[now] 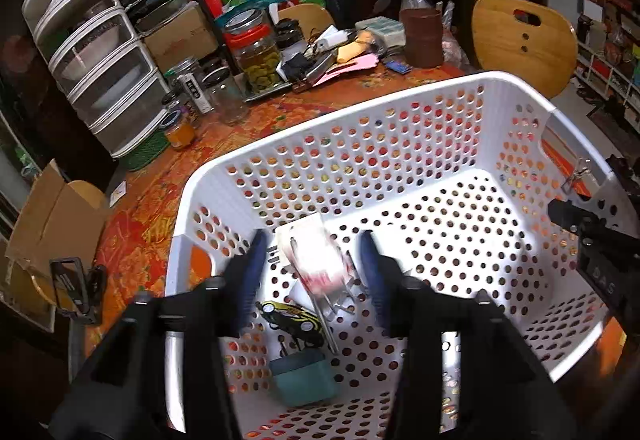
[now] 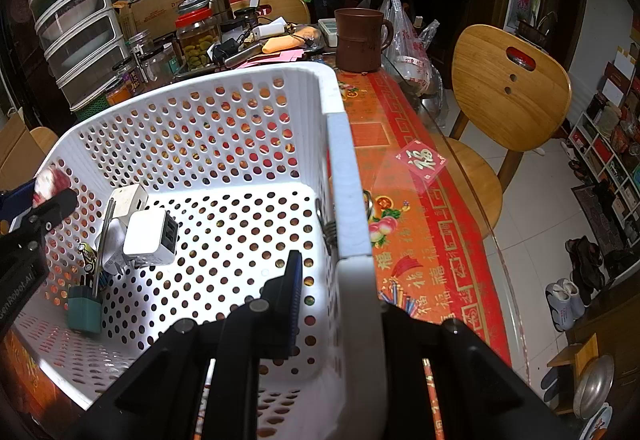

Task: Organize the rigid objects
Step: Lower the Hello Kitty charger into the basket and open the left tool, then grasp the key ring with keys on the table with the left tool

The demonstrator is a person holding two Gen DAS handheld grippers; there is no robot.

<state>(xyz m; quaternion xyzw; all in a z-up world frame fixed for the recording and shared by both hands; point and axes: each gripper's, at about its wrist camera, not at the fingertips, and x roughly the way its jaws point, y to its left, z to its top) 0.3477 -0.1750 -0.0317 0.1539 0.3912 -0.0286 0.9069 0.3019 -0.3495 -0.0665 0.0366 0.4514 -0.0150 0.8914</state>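
Blue-padded fingers of the left gripper (image 1: 316, 272) stand apart over the white perforated basket (image 1: 256, 144), and a blurred white object with red markings (image 1: 316, 260) sits in the gap between them, clear of both pads. Its long axis runs from the upper left down to the lower right in the left wrist view; what it is cannot be told through the blur. The right gripper (image 2: 344, 300) is clamped on the basket's near side wall, one finger (image 2: 294, 292) inside and the other hidden beyond the rim.

On the basket floor, in the corner below the left gripper, lie a white plug adapter (image 2: 150, 238), a white box (image 2: 128, 200) behind it, a teal block (image 2: 84, 310), a thin metal rod (image 2: 102, 244) leaning upright, and a yellow and black toy car (image 1: 292, 318). The basket rests on an orange and red tablecloth (image 2: 404, 240). Beyond it stand a brown mug (image 2: 360, 40) and a jar of green preserves (image 2: 198, 40).
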